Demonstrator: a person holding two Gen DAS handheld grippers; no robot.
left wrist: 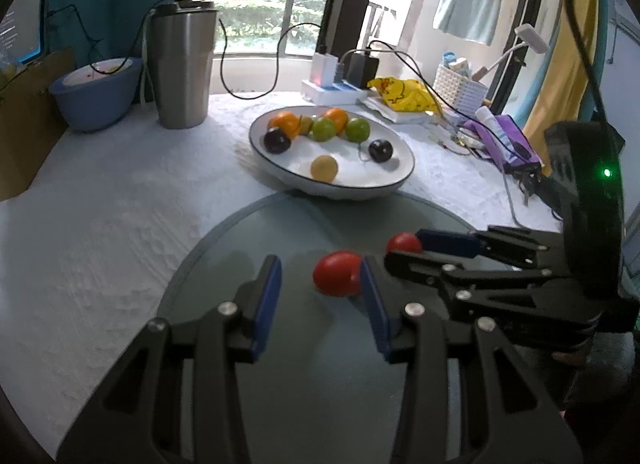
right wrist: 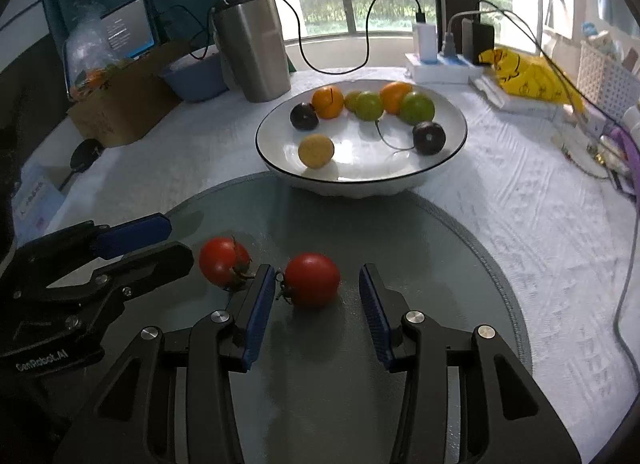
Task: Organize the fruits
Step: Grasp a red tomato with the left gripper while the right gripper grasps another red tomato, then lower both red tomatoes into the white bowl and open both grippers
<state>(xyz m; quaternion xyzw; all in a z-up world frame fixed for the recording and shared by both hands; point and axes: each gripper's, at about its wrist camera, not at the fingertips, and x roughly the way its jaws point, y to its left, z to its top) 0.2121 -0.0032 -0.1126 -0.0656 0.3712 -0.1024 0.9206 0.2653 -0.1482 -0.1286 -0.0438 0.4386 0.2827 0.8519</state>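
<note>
Two red tomatoes lie on a round grey glass mat (right wrist: 440, 264). My left gripper (left wrist: 320, 280) is open, with the left tomato (left wrist: 338, 274) between its fingers, close to the right pad. My right gripper (right wrist: 318, 284) is open around the right tomato (right wrist: 312, 280); the left tomato (right wrist: 224, 262) lies just outside its left finger. A white bowl (right wrist: 448, 161) behind the mat holds oranges, green fruits, dark plums and a yellow fruit (right wrist: 316, 151). The right gripper also shows in the left wrist view (left wrist: 404, 248) beside the second tomato (left wrist: 404, 243).
A steel tumbler (right wrist: 254, 47) and blue bowl (right wrist: 196, 75) stand at back left beside a cardboard box (right wrist: 120, 103). A power strip with cables (right wrist: 444, 59), yellow bag (right wrist: 524, 71), white basket (right wrist: 604, 71) and purple items (left wrist: 512, 143) crowd the back right.
</note>
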